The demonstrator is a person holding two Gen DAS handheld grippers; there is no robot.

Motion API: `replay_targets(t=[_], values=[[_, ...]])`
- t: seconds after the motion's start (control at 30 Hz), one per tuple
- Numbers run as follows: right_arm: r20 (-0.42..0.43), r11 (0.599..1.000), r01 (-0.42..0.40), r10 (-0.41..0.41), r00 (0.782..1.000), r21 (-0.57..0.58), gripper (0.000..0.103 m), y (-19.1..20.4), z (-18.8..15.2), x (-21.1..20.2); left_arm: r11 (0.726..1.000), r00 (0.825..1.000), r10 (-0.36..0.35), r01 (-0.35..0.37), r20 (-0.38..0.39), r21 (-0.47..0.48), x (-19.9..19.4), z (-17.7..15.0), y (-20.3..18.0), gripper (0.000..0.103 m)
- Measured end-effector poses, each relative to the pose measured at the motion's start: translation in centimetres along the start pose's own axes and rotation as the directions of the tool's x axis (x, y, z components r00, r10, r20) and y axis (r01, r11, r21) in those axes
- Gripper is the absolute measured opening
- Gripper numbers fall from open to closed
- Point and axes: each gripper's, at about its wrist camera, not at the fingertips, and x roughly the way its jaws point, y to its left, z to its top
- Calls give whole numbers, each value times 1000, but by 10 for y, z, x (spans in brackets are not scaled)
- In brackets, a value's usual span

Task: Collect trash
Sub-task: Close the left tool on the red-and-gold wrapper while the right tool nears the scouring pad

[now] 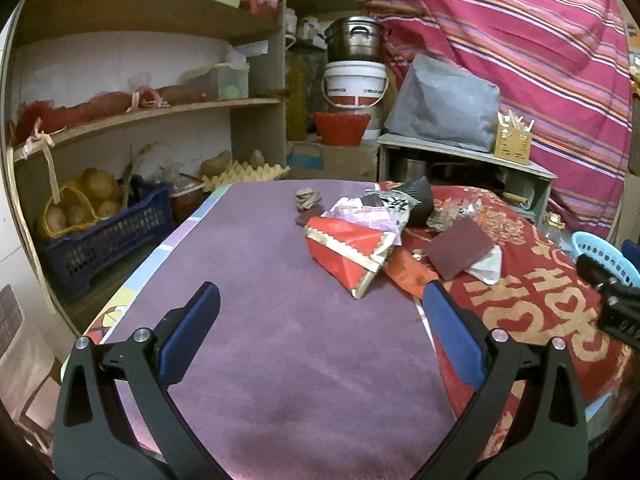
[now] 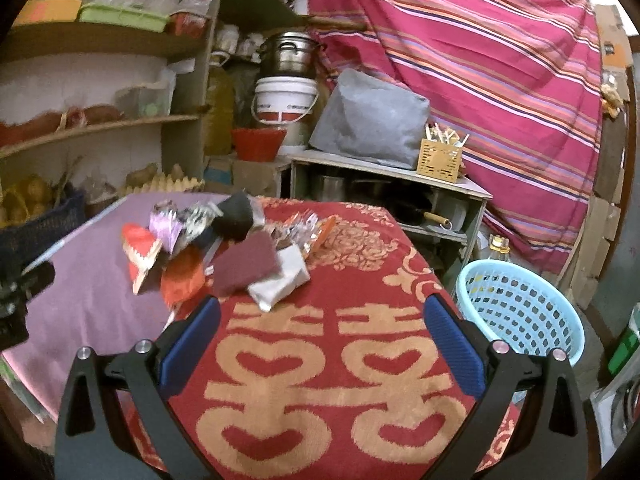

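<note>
Red wrapper [image 1: 344, 256], scouring pad [image 1: 458, 249] and other scraps lie uncollected mid-table; our left gripper [image 1: 320, 320] and right gripper [image 2: 322, 326] gape empty, blue basket [image 2: 520, 312] apparently bare.

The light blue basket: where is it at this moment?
The light blue basket stands off the table's right edge in the right wrist view, below the wooden side shelf; the left wrist view catches only its rim.

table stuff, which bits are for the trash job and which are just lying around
For the job:
red wrapper
maroon pad
white packet
crumpled paper ball
blue basket

Just lying about:
steel pot
white bucket
potatoes
egg tray
</note>
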Motion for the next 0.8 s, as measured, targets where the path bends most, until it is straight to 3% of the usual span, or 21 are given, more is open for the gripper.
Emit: replay_targets(t=[0.3,0.47,0.8], values=[[-40,1000,14,-15,999,-6,99,-8,42,36,1000,1000,-1,0,-30,-31,30,47,4,98],[-63,1000,5,-6,998,-15,99,-11,63,65,999,998,40,-39,-44,17,57,67,-4,98],[-177,995,-58,43,983,-80,99,2,45,130,998,983,-1,11,-183,59,118,43,-14,98]])
